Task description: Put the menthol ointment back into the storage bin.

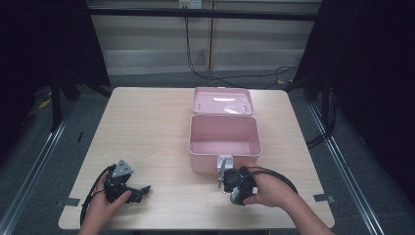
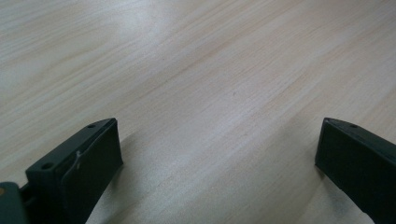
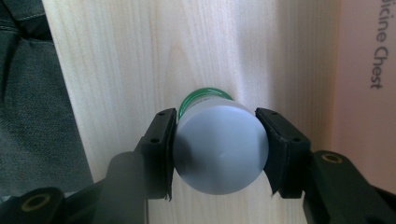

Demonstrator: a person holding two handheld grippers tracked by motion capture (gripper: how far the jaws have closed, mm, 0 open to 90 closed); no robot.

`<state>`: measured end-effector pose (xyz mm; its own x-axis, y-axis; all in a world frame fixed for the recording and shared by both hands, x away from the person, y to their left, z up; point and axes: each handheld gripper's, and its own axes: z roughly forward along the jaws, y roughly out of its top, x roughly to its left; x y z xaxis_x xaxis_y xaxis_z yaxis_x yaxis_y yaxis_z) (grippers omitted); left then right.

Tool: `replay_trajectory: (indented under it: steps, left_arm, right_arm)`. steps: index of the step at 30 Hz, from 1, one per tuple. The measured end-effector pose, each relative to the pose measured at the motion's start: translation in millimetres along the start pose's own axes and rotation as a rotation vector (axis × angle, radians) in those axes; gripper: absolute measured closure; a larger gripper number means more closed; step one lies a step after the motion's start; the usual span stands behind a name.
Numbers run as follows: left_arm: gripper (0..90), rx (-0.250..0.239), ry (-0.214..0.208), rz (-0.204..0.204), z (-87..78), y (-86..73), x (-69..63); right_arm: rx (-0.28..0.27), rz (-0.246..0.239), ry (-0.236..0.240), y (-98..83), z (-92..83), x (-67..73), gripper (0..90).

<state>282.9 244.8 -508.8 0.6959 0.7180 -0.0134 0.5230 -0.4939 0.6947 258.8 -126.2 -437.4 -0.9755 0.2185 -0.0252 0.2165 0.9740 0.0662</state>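
A small bottle (image 3: pixel 219 149) with a pale grey-white cap and a green band stands clamped between the jaws of my right gripper (image 3: pixel 217 116), cap end toward the camera. In the high view that right gripper (image 1: pixel 234 185) hovers low over the table just in front of the pink box (image 1: pixel 195 147), held by a hand. The box is open and looks empty, with its lid (image 1: pixel 222 100) lying flat behind it. My left gripper (image 1: pixel 138 191) rests near the table's front left, jaws wide apart over bare wood (image 2: pixel 217 126), nothing between them.
The light wooden table (image 1: pixel 147 127) carries just the box. The box's front wall (image 3: pixel 369 70), lettered "Chest", is close beside the bottle. Dark fabric (image 3: pixel 28 93) lies past the table's near edge. Cables (image 1: pixel 195 58) run along the floor behind.
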Motion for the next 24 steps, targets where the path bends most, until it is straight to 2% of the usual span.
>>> replay_trajectory:
  steps: [4,12,19,23,24]
  left_arm:
    - [0.0,0.001,0.001,0.001,0.0,0.0,0.0]
    - [0.0,0.001,0.001,0.002,-0.1,0.0,0.1]
    - [0.0,0.001,0.001,0.002,-0.1,0.0,0.1]
    - [0.0,0.001,-0.002,0.002,-0.1,0.1,0.2]
    - [0.0,-0.007,0.002,-0.009,0.4,-0.1,-0.6]
  right_arm:
    - [-0.006,0.004,0.02,0.9,-1.1,0.6,50.9]
    - [-0.014,0.011,0.027,1.3,-10.6,1.2,50.9]
    - [-0.014,0.037,0.037,3.4,-32.1,-2.5,51.0]
    - [-0.031,0.051,0.045,4.0,-46.3,-7.3,51.0]
    - [-0.036,0.064,0.043,4.1,-49.6,-8.1,51.0]
